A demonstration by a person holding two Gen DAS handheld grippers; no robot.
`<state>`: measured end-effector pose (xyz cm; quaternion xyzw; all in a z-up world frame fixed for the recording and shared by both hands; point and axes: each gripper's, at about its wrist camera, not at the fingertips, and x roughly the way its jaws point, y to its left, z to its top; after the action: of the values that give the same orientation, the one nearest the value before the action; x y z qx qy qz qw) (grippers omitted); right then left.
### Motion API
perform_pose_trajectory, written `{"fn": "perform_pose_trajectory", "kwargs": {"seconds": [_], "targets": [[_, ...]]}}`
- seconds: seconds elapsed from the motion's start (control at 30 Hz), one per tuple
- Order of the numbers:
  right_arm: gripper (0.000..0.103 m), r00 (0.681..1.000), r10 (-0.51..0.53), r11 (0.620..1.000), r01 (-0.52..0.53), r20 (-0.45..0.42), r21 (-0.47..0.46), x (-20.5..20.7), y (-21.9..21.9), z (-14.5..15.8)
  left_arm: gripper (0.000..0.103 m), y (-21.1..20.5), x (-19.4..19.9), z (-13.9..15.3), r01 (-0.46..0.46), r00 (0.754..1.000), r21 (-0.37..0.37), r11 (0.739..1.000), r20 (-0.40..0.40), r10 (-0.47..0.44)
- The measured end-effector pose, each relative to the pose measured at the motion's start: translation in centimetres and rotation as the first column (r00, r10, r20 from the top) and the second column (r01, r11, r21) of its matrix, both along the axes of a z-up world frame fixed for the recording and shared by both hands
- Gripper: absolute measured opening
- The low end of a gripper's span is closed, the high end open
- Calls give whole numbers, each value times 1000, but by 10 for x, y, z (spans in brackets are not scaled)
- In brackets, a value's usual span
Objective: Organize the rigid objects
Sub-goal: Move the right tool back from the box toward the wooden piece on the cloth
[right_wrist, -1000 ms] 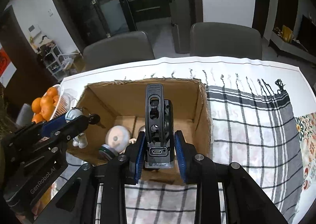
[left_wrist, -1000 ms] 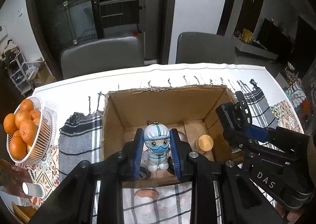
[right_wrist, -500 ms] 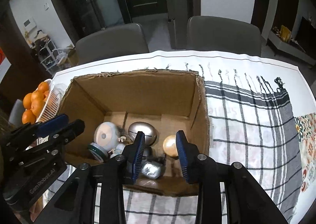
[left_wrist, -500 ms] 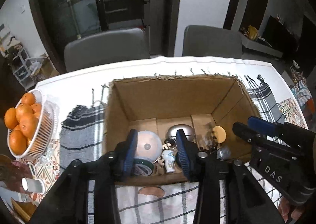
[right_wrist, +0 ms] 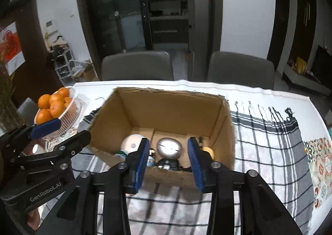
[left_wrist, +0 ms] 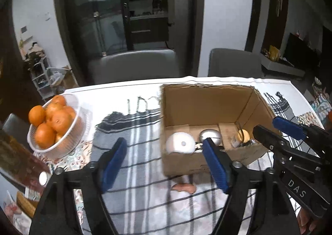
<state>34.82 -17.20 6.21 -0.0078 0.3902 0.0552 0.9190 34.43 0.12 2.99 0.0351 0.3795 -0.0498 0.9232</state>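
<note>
**Both claws empty beside the box**

The left gripper [left_wrist: 164, 153] has just been opening and stands spread, empty, over the striped cloth [left_wrist: 143, 131]. To its right the cardboard box [right_wrist: 166, 177] holds a silver egg [right_wrist: 170, 148]. The right gripper [right_wrist: 168, 152] has also just been opening and is empty, above the box's near wall.

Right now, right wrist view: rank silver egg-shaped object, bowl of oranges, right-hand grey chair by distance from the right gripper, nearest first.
1. silver egg-shaped object: in the cardboard box, just beyond the right gripper.
2. bowl of oranges: far left on the table.
3. right-hand grey chair: behind the table's far edge.
</note>
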Motion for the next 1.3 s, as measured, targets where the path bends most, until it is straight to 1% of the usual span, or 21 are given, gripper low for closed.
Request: {"fn": "perform_pose_trajectory", "kwargs": {"seconds": [0.07, 0.2, 0.43, 0.57, 0.7, 0.83, 0.97, 1.07, 1.3], "targets": [[48, 1000, 8, 1000, -8, 22, -1, -9, 7, 0, 83, 7, -10, -1, -17, 1000, 10, 1000, 18, 17], [58, 998, 22, 1000, -22, 53, -15, -28, 23, -3, 89, 24, -31, -8, -60, 998, 33, 998, 39, 58], [73, 996, 17, 1000, -16, 86, -18, -55, 45, -17, 94, 51, -65, -30, -111, 993, 56, 992, 50, 108], [75, 996, 28, 999, -25, 84, -35, -68, 59, -32, 96, 65, -79, -46, -135, 990, 70, 988, 40, 132], [76, 998, 30, 999, -29, 61, -18, -76, 72, -53, 96, 78, -89, -63, -157, 988, 73, 985, 21, 156], [76, 999, 21, 1000, -21, 43, -12, -80, 79, -72, 96, 87, -91, -79, -176, 984, 97, 980, 11, 176], [76, 999, 15, 1000, -14, 30, -24, -75, 87, -91, 96, 94, -90, -93, -192, 981, 122, 974, 10, 192], [76, 1000, 14, 1000, -14, 3, -23, -68, 91, -104, 96, 99, -85, -104, -192, 981, 141, 971, -1, 194], [76, 998, 1, 998, -5, -63, -64, -46, 103, -137, 96, 107, -69, -125, -185, 981, 180, 966, -23, 192]]}}
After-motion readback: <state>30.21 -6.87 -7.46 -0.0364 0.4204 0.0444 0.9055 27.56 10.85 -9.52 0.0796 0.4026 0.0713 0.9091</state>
